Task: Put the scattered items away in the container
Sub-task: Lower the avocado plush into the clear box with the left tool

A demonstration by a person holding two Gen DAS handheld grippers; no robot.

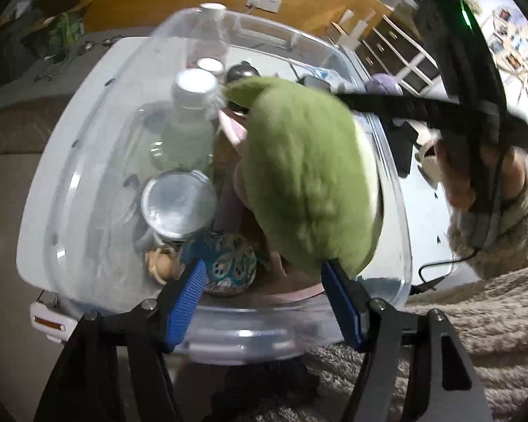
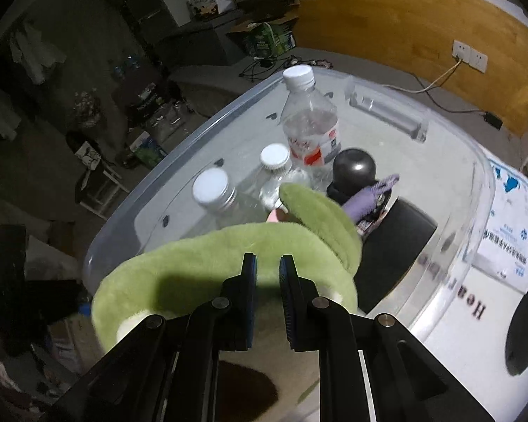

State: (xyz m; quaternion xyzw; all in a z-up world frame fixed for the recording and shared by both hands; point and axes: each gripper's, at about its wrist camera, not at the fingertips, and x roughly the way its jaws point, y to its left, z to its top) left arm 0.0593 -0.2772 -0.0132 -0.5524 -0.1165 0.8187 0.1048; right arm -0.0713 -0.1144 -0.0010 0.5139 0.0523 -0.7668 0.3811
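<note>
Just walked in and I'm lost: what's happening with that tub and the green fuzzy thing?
A person with a gripper in each hand is tidying things into a clear plastic tub. The right gripper is shut on a green plush toy, holding it over the tub. The left gripper hangs open at the tub's near edge, gripping nothing. Bottles, a jar and a black round object already sit inside.

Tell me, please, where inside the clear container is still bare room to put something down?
Bare floor shows along the far wall of the clear container, behind the water bottle. Around the jars, the black knob and the green plush, it is crowded.
</note>
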